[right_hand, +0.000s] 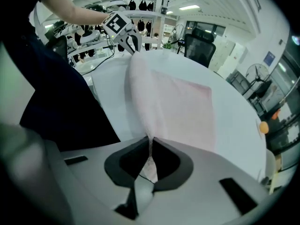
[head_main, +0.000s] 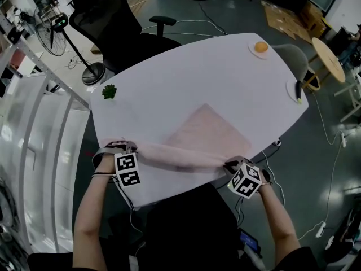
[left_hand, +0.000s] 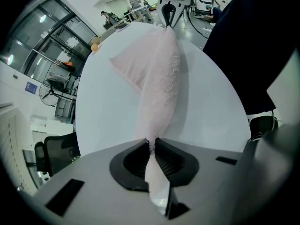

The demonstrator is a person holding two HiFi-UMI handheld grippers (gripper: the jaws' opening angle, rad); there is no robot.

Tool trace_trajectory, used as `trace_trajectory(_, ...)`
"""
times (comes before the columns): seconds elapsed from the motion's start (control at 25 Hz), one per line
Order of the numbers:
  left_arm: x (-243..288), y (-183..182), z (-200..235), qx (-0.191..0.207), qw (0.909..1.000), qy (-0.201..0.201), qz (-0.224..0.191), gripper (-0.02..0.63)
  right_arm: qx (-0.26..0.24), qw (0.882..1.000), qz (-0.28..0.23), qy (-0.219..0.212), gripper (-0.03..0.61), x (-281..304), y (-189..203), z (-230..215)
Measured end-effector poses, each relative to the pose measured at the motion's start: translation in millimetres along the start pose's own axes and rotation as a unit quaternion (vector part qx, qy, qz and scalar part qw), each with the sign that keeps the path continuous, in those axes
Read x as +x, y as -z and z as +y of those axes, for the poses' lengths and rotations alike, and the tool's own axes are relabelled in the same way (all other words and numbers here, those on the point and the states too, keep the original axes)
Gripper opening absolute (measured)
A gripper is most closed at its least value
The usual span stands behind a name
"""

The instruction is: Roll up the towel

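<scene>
On the left part of the white counter [head_main: 169, 78], a small green sprig [head_main: 109, 91] lies well apart from the work. Near the front edge, the left tongs [left_hand: 152, 143] are clamped on one end of the pink towel [head_main: 197, 137], with cloth pinched between the jaws. The towel's near edge is gathered into a loose roll stretched between both tongs. Its far part lies flat on the counter, one corner pointing away. The right tongs [right_hand: 150, 142] are clamped on the roll's other end. An orange [head_main: 260, 47] rests near the far right edge.
</scene>
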State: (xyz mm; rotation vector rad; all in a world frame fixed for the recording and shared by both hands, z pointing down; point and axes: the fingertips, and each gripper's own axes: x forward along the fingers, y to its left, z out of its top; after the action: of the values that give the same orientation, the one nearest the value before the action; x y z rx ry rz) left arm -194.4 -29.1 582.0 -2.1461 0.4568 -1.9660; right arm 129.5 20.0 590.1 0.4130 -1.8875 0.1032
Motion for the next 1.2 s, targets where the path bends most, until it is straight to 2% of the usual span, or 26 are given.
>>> trace_trajectory(0.24, 9.2, -7.1, 33.0, -0.011, 0.9999, -0.007, 0.008, 0.049, 0.007, 1.000, -0.012, -0.004, 0.034, -0.6, -7.5, -32.8)
trace_trajectory(0.6, 40.6, -12.5, 69.5, -0.035, 0.9990, 0.005, 0.026, 0.049, 0.026, 0.999, -0.020, -0.017, 0.041, 14.9, -14.4, -79.2)
trace_trajectory(1.0, 64.0, -14.3, 81.5, -0.051, 0.9975, 0.031, 0.038, 0.051, 0.039, 0.998, -0.002, -0.043, 0.048, 42.8, -9.9, -96.6)
trace_trajectory(1.2, 69.0, -14.1, 82.4, -0.076, 0.9957, 0.038, 0.037, 0.051, 0.088, 0.994, -0.011, -0.070, 0.046, 45.7, -5.9, -96.9)
